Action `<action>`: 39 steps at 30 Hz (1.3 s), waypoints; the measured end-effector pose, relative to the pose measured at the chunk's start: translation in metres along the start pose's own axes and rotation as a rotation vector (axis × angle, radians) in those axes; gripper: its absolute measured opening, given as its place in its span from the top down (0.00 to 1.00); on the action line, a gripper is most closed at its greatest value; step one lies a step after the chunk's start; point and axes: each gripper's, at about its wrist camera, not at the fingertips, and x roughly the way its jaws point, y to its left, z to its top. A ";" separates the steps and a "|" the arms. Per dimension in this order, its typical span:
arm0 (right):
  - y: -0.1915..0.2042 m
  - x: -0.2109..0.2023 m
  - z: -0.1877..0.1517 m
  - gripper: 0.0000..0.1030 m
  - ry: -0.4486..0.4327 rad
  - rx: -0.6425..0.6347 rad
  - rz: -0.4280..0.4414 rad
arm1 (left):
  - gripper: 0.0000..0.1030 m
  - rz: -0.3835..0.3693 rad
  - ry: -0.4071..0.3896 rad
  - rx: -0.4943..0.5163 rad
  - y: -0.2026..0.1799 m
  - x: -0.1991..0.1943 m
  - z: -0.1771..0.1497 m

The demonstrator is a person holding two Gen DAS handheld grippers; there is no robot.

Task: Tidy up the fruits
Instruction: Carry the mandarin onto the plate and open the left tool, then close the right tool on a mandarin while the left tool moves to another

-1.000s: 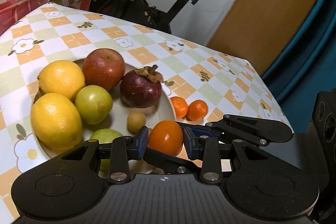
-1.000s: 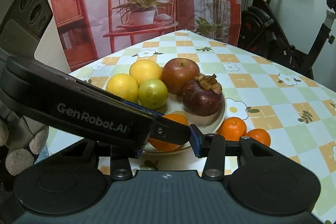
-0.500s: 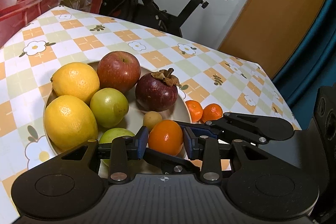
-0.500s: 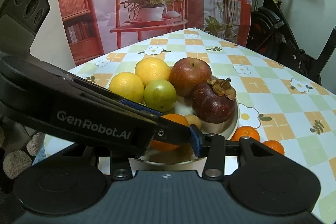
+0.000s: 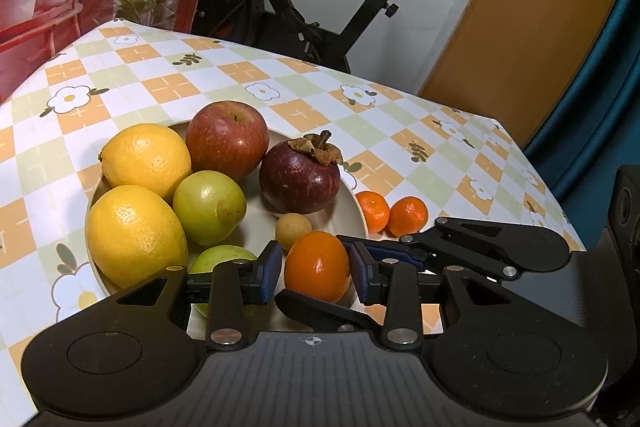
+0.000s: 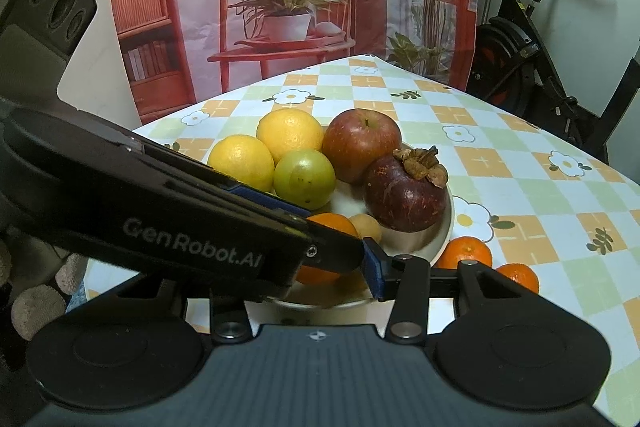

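A small orange (image 5: 318, 265) hangs over the near rim of the cream plate (image 5: 256, 223), and my left gripper (image 5: 316, 275) is shut on it, blue pads at its two sides. My right gripper (image 5: 310, 267) comes in from the right. One of its fingers runs under the orange and the other behind it. In the right wrist view the left gripper's arm (image 6: 192, 239) hides that grip, and only one blue pad (image 6: 372, 267) shows beside the orange (image 6: 332, 223). The plate holds two yellow citrus, a red apple (image 5: 228, 139), green fruits, a dark purple fruit (image 5: 300, 179) and a small tan fruit (image 5: 294, 229).
Two small mandarins (image 5: 390, 213) lie on the checked tablecloth just right of the plate. An exercise bike (image 5: 320, 27) stands behind the table's far edge, with a printed backdrop (image 6: 288, 7) beside it. A gloved hand (image 6: 36, 307) shows at the lower left.
The left view has tilted up, so the plate and its fruits sit further right and lower. The orange stays between the left pads, and the right gripper keeps its place beside it.
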 end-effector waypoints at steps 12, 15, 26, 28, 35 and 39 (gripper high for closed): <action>-0.003 -0.010 -0.003 0.53 -0.023 0.011 -0.023 | 0.61 0.052 -0.040 -0.022 0.006 -0.006 0.006; -0.008 -0.012 -0.003 0.53 -0.029 0.031 -0.035 | 0.61 0.063 -0.048 -0.046 0.011 -0.008 0.008; -0.019 -0.032 -0.008 0.53 -0.070 0.055 -0.082 | 0.61 0.059 -0.081 0.010 0.002 -0.010 0.017; -0.025 -0.037 -0.010 0.53 -0.081 0.068 -0.098 | 0.61 0.077 -0.083 0.049 -0.005 -0.008 0.020; -0.060 -0.050 -0.019 0.53 -0.095 0.157 -0.178 | 0.61 0.057 -0.082 0.148 -0.026 0.002 0.035; -0.079 -0.051 -0.025 0.53 -0.087 0.203 -0.214 | 0.59 0.039 -0.057 0.185 -0.033 0.010 0.039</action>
